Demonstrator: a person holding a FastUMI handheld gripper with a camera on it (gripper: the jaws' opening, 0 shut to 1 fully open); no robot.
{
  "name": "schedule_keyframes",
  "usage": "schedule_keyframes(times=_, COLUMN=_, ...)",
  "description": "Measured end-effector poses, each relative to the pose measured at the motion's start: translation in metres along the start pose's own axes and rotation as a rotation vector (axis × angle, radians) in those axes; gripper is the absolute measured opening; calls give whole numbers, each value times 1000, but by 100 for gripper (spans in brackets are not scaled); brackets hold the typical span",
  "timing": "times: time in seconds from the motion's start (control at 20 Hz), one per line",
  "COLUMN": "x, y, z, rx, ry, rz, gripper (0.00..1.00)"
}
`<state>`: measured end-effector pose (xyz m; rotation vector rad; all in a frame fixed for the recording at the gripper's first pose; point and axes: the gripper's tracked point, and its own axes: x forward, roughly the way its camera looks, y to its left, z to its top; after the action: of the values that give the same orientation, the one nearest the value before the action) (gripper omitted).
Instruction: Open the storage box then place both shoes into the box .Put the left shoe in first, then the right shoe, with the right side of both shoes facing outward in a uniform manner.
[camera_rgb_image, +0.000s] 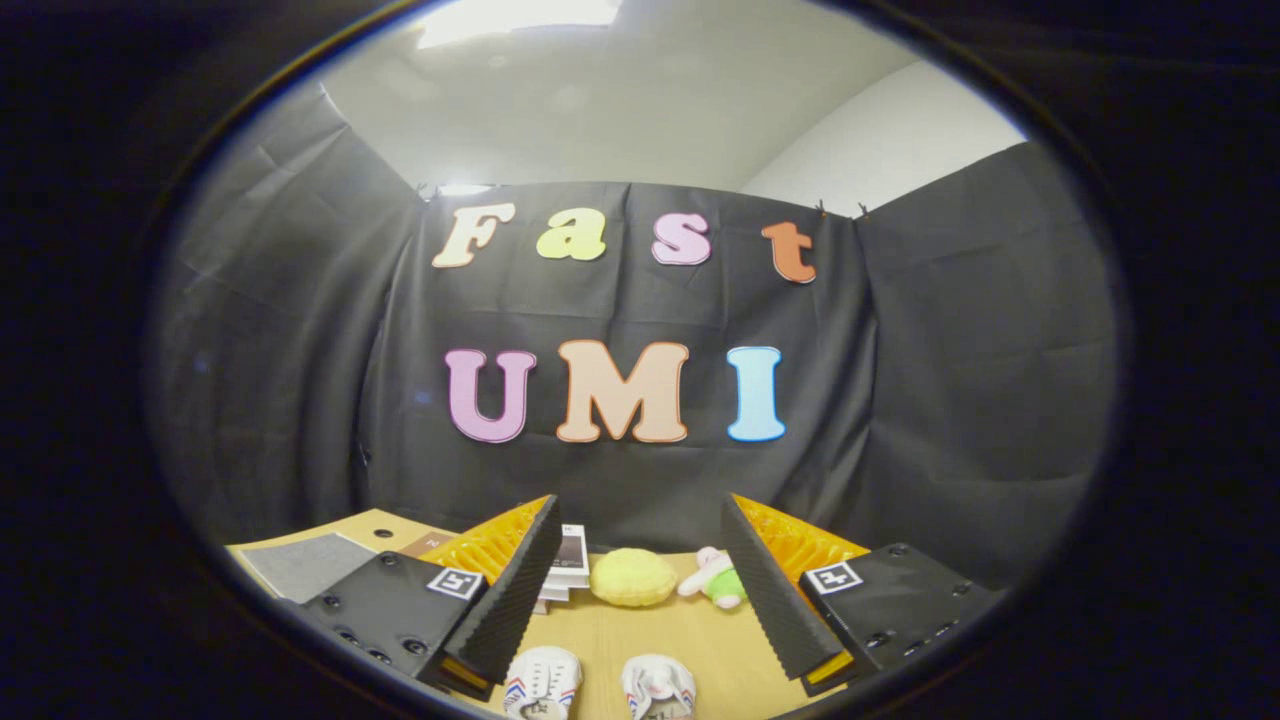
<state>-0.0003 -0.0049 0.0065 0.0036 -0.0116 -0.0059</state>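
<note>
While I hovered, the gripper (640, 590) was spread wide, holding nothing. Both shoes (600, 685) sat side by side on the table (650, 630) between the fingers, looking small, light and soft-sided. I'd have pinched the heel collar.

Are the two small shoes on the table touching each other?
Apart. The gripper view shows bare tabletop between the left-hand shoe and the right-hand shoe; the open jaws hold nothing.
</note>
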Motion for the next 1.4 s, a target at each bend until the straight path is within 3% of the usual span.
schedule_keyframes(times=0.2, x=3, y=6, z=-4, rx=18, ry=8, rz=31, gripper=100)
schedule_keyframes(times=0.7, x=5, y=65, z=-32, rx=237, ry=111, rz=245, gripper=100)
schedule_keyframes(times=1.0, x=5, y=92, z=-74, rx=469, ry=301, rz=322, gripper=100)
schedule_keyframes(times=1.25, x=0, y=114, z=-114, rx=762, ry=508, rz=361, gripper=100)
schedule_keyframes(times=1.4, x=-17, y=146, z=-137, rx=978, ry=666, rz=449, gripper=100)
